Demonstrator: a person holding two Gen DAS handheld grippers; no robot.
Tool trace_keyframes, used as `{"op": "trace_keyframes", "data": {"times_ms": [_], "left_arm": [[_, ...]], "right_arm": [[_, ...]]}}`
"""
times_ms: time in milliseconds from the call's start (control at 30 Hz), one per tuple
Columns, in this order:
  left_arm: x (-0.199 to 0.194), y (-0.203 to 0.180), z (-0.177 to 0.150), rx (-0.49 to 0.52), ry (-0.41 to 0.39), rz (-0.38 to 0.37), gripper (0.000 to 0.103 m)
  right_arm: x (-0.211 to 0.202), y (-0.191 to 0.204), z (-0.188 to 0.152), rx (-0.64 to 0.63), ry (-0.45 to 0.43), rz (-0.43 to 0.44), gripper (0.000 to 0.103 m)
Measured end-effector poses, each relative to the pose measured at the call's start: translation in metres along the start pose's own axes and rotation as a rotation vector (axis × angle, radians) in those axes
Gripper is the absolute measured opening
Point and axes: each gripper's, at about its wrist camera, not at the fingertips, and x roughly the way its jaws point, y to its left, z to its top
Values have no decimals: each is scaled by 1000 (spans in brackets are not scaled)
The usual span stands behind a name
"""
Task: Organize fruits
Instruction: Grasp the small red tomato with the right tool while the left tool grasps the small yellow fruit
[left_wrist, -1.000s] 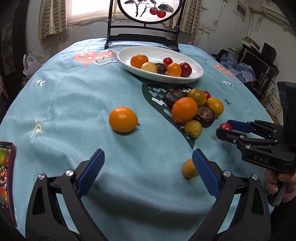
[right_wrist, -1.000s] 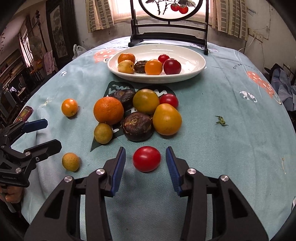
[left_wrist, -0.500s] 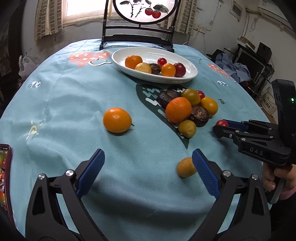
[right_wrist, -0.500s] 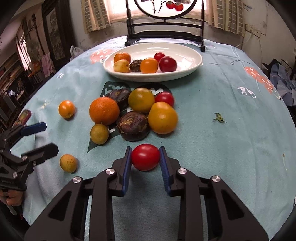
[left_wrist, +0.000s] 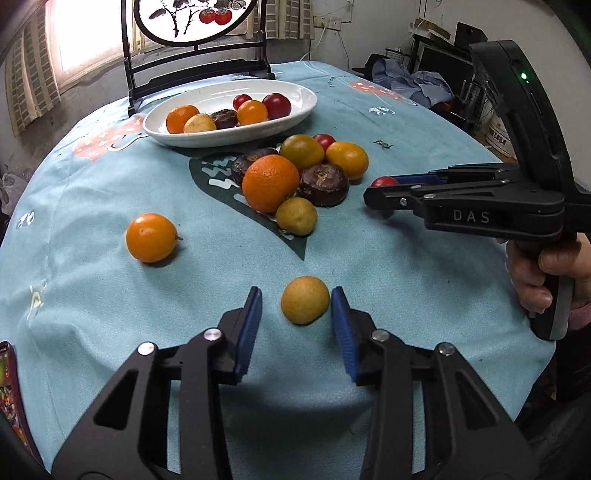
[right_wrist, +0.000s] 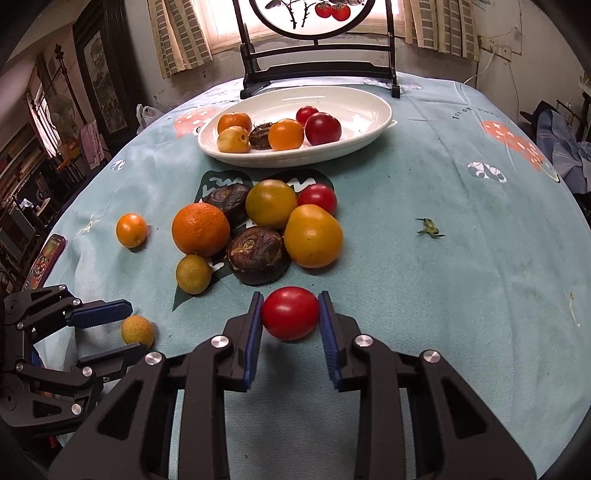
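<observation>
Now both tongs have closed in on fruit within the last second. The right tongs, spread wide around the red tomato a second ago, pinch it between both blue pads, and a shadow beneath suggests it is just clearing the bench. The left tongs, which hung wide with the small yellow-orange fruit off at 3 o'clock, have swung over and narrowed; the fruit now lies between the pads on the cloth, the right pad nearly touching, the left pad apart, so they are part-open and grip nothing yet. Both pieces look bound for the white oval dish at 12 o'clock, beyond the loose pile of fruit.
</observation>
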Motion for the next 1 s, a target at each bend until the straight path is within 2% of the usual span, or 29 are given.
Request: {"op": "trace_keyframes", "data": {"times_ms": [200, 533, 733, 1000], "left_arm": [[4, -2, 0, 14, 23, -2, 34], [7, -4, 2, 20, 29, 8, 34], [7, -4, 2, 13, 27, -4, 27], [3, -1, 4, -9, 3, -42, 27]], "right_arm": [[-1, 0, 0, 1, -7, 7, 30], [0, -2, 0, 11, -3, 21, 30], [-2, -2, 0, 11, -7, 26, 30], [-2, -3, 1, 17, -5, 40, 30]]}}
